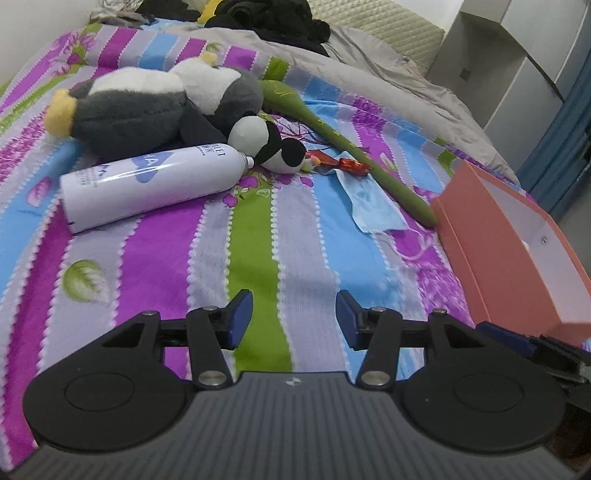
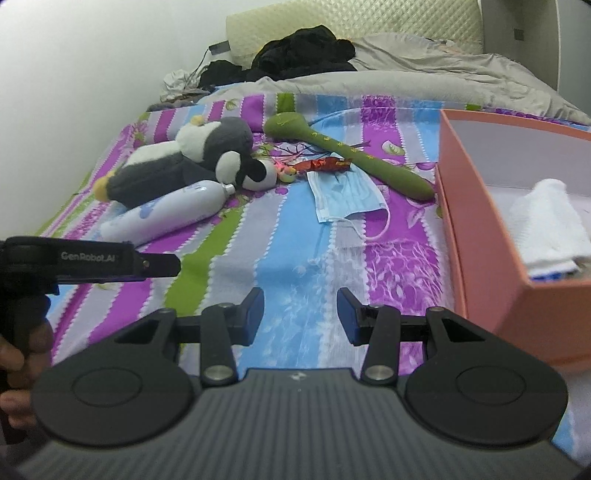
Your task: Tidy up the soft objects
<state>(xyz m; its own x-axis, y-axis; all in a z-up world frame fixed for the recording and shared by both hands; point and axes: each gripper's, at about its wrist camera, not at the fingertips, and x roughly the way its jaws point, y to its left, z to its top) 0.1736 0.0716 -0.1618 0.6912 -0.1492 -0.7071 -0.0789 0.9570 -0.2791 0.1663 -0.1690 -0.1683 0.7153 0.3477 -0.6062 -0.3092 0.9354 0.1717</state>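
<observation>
from the left wrist, the left gripper (image 1: 294, 317) hangs over the striped bedsheet (image 1: 255, 236) with its blue pads apart and nothing between them. ahead on the sheet lies a big grey-and-white plush penguin (image 1: 155, 103) on its side, and a smaller black-and-white plush (image 1: 269, 146) is tucked against it. a white spray bottle (image 1: 151, 184) lies just in front of the penguin, its nozzle close to the small plush. a long green plush stem (image 1: 332, 140) runs slantwise toward the pink box (image 1: 509, 266) at the right, its lower end almost at the box's corner. a blue face mask (image 1: 373, 206) lies flat beside the stem, with a red wrapper (image 1: 349, 165) just above it. a grey blanket (image 1: 369, 70) and dark clothes (image 1: 280, 22) are heaped at the far end.

from the right wrist, the right gripper (image 2: 300, 314) is likewise open and empty above the sheet. the left gripper shows at the left edge, side on, in a person's hand (image 2: 20, 362). the pink box (image 2: 476, 221) sits close at the right with a folded white cloth (image 2: 550, 221) inside. the penguin (image 2: 177, 162), bottle (image 2: 166, 212), mask (image 2: 347, 195) and green stem (image 2: 351, 155) lie farther up the bed, well apart from both grippers.
</observation>
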